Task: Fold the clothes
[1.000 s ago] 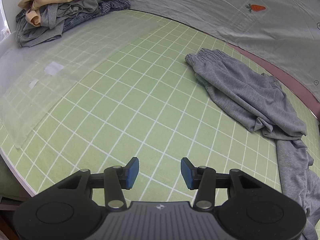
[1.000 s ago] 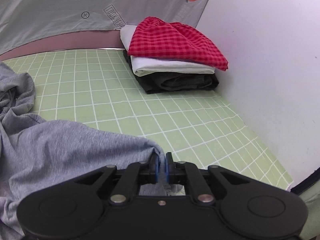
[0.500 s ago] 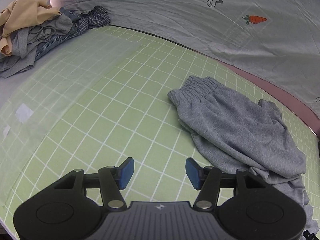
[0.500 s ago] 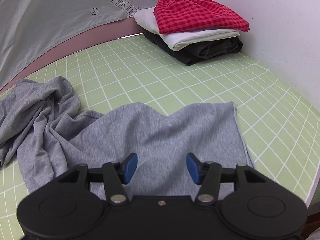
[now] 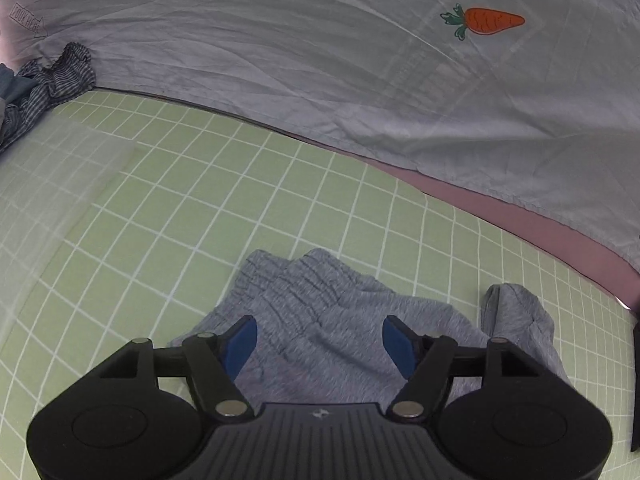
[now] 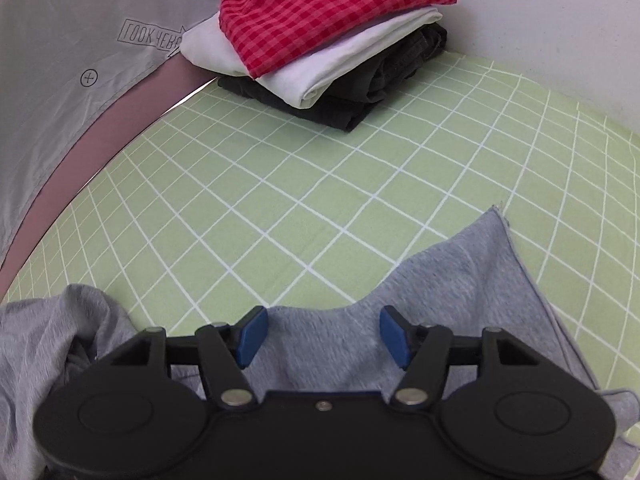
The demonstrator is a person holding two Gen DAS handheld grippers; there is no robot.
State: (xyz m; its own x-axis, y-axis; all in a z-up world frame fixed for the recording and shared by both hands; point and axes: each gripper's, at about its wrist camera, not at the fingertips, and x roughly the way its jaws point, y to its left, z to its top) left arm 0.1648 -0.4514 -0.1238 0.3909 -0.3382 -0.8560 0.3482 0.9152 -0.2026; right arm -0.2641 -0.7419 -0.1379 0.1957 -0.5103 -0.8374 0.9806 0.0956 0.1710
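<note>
- Right now my left gripper (image 5: 319, 340) hangs over the gathered waistband (image 5: 298, 280) of the grey trousers (image 5: 348, 332), its blue pads spread wide with nothing between them.
- My right gripper (image 6: 323, 334) is parted just as wide — it hovers over the other end of the same garment, where a flat grey panel ends in a hemmed edge (image 6: 516, 258) running away to my right.
- The trousers lie loose on the green grid mat (image 5: 200, 208): rumpled at the waist, bunched in a heap (image 6: 60, 320) at the left of the right view, and smoother toward the hem.
- The relation that matters is this: the garment's long axis seems to run from one gripper to the other, waistband under my left, leg end under my right, so each hand is nearer its own end and neither needs to cross over.
- In the left view the waistband lies straight ahead and slightly below the pads; in the right view the cloth edge sits right between the pads, with bare mat beyond it.
- A folded stack — red checked cloth (image 6: 328, 12) on a white piece (image 6: 320, 68) on a dark one (image 6: 360, 100) — sits well apart at the far side of the mat.
- An unfolded striped garment (image 5: 44, 84) lies at the far left edge.
- I judge these trousers are not yet folded; whether a straightening or a fold comes next, the pictures do not settle.
</note>
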